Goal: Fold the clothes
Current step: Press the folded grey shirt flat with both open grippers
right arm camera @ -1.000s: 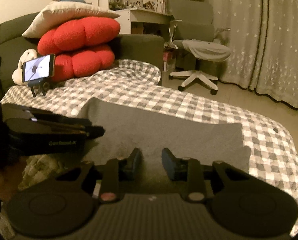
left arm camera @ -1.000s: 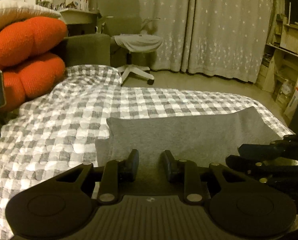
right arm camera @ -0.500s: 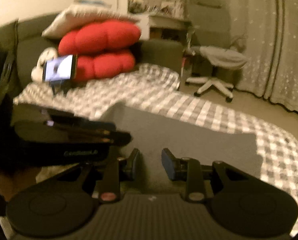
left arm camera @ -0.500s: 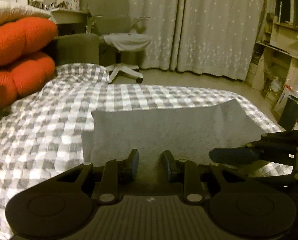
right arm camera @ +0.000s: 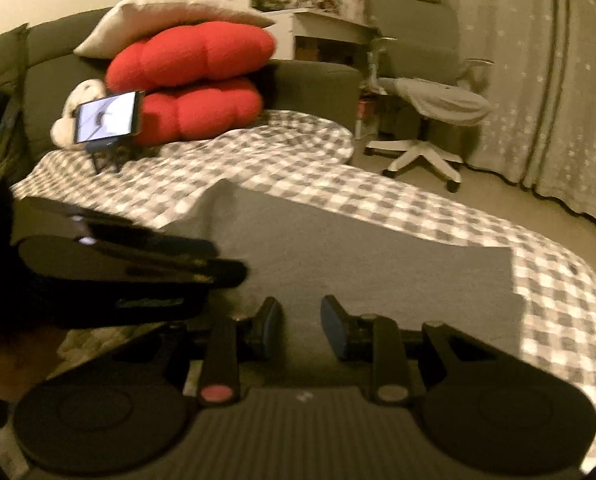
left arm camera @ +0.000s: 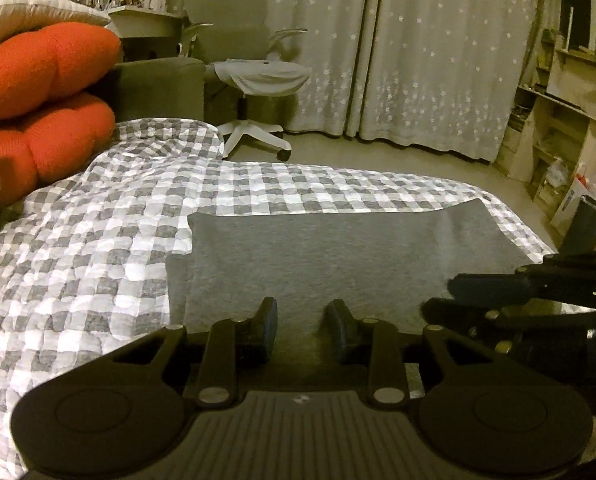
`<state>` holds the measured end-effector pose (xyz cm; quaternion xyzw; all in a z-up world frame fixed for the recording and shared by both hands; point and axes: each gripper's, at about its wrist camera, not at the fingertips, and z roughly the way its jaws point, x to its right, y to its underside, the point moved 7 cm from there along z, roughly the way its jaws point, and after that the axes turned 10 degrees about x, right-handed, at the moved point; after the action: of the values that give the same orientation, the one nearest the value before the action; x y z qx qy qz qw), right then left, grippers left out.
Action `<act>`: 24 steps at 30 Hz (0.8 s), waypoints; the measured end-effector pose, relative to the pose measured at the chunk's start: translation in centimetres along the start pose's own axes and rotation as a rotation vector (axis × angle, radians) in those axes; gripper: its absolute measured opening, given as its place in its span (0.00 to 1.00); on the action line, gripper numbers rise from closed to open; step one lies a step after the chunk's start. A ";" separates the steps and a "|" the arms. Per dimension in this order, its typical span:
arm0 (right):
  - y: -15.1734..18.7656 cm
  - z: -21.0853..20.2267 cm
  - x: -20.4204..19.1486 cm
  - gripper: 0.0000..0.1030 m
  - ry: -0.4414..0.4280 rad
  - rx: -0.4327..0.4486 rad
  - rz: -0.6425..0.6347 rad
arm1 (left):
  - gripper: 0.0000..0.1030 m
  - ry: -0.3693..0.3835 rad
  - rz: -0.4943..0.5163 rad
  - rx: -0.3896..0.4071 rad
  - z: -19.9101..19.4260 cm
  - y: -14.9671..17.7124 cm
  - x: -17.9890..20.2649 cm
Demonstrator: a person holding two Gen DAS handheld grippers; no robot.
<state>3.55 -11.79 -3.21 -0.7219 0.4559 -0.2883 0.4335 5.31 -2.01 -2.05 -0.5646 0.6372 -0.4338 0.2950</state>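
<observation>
grey garment (left arm camera: 329, 256) | folded into flat rectangle | lies smooth on checkered bedspread (left arm camera: 98, 248)

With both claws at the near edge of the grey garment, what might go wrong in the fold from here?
1. The left claw has its jaws opening over the grey garment, so that side may drop while the right claw has a gap too.
2. The checkered quilt lies rumpled, so the fold may land uneven.
3. The claws sit close together and may collide.

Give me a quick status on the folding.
Left gripper opening, right gripper open, neither gripping. Grey garment folded flat on checked bedspread. Nothing in the way.
</observation>
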 end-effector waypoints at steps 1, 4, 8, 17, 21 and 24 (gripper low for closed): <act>0.0 0.0 0.5 0.26 0.011 -0.002 0.013 | 0.30 0.000 -0.005 -0.001 0.0 0.0 -0.1; 0.2 0.3 1.9 0.29 0.020 -0.019 0.060 | 0.30 -0.003 0.000 -0.001 0.0 -0.1 -0.1; 0.2 0.3 2.1 0.29 0.025 -0.018 0.056 | 0.30 -0.008 0.005 -0.003 -0.1 -0.1 -0.1; 0.2 0.2 4.9 0.31 0.097 -0.037 0.117 | 0.30 -0.027 0.008 -0.007 -0.2 -0.5 -0.7; 0.5 0.1 6.3 0.34 0.126 -0.049 0.143 | 0.30 -0.069 0.019 -0.002 -0.3 -0.6 -1.4; 0.7 0.2 7.1 0.34 0.148 -0.056 0.148 | 0.28 -0.078 -0.004 -0.014 -0.1 -0.6 -2.1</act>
<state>6.37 -18.32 -3.72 -0.6748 0.5466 -0.2952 0.3984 5.88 0.06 -1.71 -0.5844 0.6270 -0.4075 0.3150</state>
